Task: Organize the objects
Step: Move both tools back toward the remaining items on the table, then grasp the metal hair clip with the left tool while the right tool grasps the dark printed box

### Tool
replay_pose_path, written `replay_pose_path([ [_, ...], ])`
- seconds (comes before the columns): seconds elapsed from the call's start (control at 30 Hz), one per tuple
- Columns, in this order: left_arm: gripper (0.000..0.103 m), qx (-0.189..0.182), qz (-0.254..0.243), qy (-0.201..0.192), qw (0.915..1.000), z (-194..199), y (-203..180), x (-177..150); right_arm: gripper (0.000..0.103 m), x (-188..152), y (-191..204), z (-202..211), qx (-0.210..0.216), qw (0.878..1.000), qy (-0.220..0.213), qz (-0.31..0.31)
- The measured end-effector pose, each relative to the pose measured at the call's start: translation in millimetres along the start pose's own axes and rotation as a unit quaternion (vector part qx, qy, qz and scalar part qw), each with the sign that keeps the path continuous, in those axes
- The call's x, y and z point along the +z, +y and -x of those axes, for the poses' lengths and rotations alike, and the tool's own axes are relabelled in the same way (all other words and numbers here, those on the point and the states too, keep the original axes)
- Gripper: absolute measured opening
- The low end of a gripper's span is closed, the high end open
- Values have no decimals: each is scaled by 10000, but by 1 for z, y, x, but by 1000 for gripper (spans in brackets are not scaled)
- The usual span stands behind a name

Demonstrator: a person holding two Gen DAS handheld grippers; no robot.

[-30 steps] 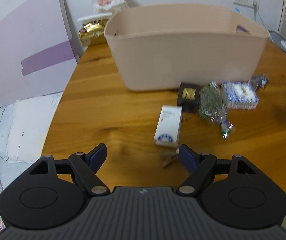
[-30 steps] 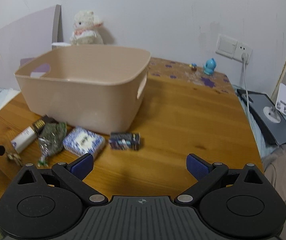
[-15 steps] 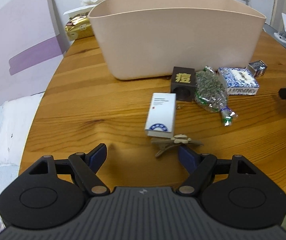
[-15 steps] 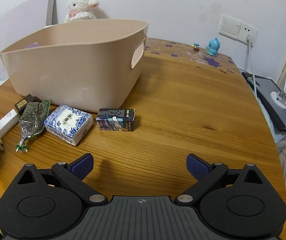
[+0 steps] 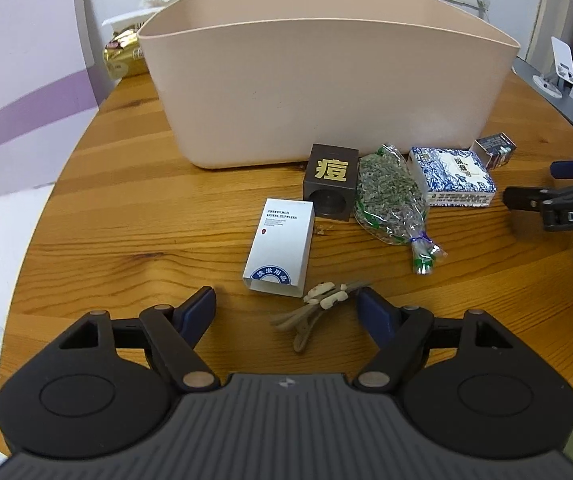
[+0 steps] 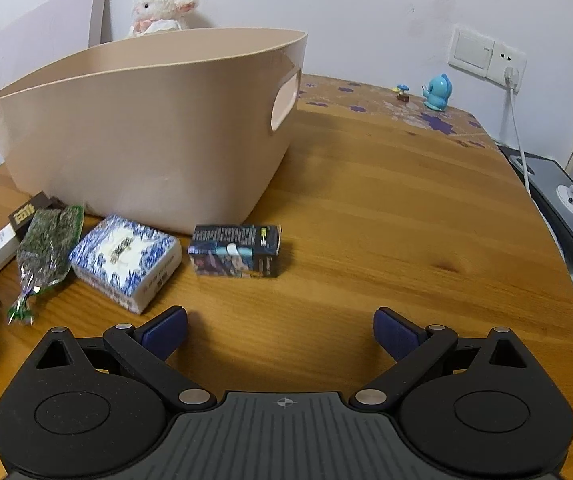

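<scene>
Beige bin (image 5: 326, 80); blue-white patterned box (image 6: 126, 262); dark brown box (image 5: 329, 182), gold character; white carton (image 5: 280, 246).

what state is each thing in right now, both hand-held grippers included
left hand-held gripper: open, empty, hair clip between its fingers
right hand-held gripper: open, empty
beige bin: upright, no lid
hair clip: lying on the table
white hotel supplies box: lying flat, closed
dark brown box: lying on its side
dried herb bag: lying flat, tied shut
blue and white box: lying flat
dark printed box: on its side
</scene>
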State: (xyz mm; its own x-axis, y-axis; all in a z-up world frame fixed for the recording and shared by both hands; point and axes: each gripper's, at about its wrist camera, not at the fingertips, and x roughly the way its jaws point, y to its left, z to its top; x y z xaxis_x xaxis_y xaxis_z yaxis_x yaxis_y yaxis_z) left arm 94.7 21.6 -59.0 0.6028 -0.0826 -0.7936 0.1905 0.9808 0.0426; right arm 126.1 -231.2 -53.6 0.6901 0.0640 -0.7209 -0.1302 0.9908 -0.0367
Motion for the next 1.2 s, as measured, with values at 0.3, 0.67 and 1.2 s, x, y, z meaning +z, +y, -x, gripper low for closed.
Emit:
replay_pose_path([
  [0.3,59,-209,-33,89,9997,1,-6,10,101,14,11,-16,24,9998,-201,-44],
  [0.67,42,-302,18,83,9995,3,-10,10,58,18,11,-19,20,9990,-376,-236],
  [1.2,16,-492,-97,7,9987,20,-21,-3,45,0,18,13,-95,9990,-394,-206],
])
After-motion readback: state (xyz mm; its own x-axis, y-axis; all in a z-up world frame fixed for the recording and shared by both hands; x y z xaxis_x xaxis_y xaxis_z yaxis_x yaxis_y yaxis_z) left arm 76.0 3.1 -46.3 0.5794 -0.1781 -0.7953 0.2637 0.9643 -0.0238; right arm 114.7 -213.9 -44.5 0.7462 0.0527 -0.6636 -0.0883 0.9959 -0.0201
